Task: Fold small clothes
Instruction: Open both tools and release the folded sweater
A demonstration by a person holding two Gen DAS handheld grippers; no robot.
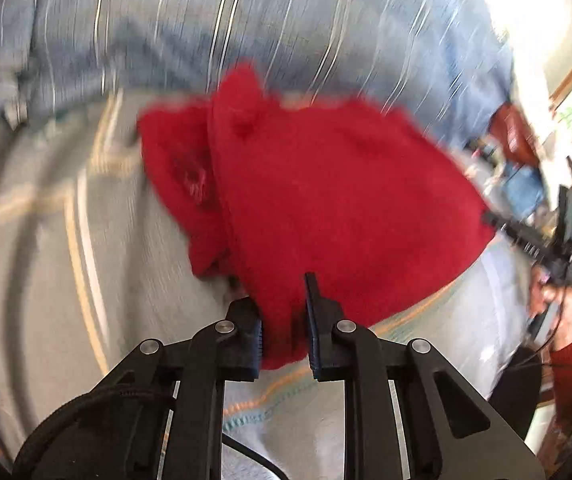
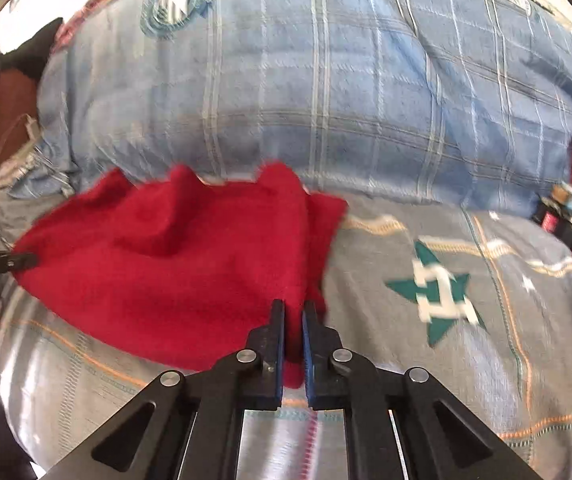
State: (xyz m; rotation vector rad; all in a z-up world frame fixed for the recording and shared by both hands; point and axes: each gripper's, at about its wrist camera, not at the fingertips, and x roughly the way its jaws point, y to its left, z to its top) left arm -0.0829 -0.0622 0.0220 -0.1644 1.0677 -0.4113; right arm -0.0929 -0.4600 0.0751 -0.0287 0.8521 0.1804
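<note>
A small red knitted garment [image 1: 325,200] hangs spread between both grippers above the bed. My left gripper [image 1: 286,300] is shut on its near edge, with red cloth bunched between the fingers. In the right wrist view the same red garment [image 2: 174,264] stretches to the left, and my right gripper [image 2: 293,312] is shut on its right corner. The other gripper's tip [image 2: 2,264] shows at the garment's far left edge. Both views are blurred by motion.
A grey bedsheet [image 2: 425,360] with a green star print [image 2: 433,296] lies below. A blue plaid quilt [image 2: 325,80] is piled behind. Small items [image 2: 561,216] lie at the right. A person's hand with the other gripper [image 1: 541,248] shows at the right.
</note>
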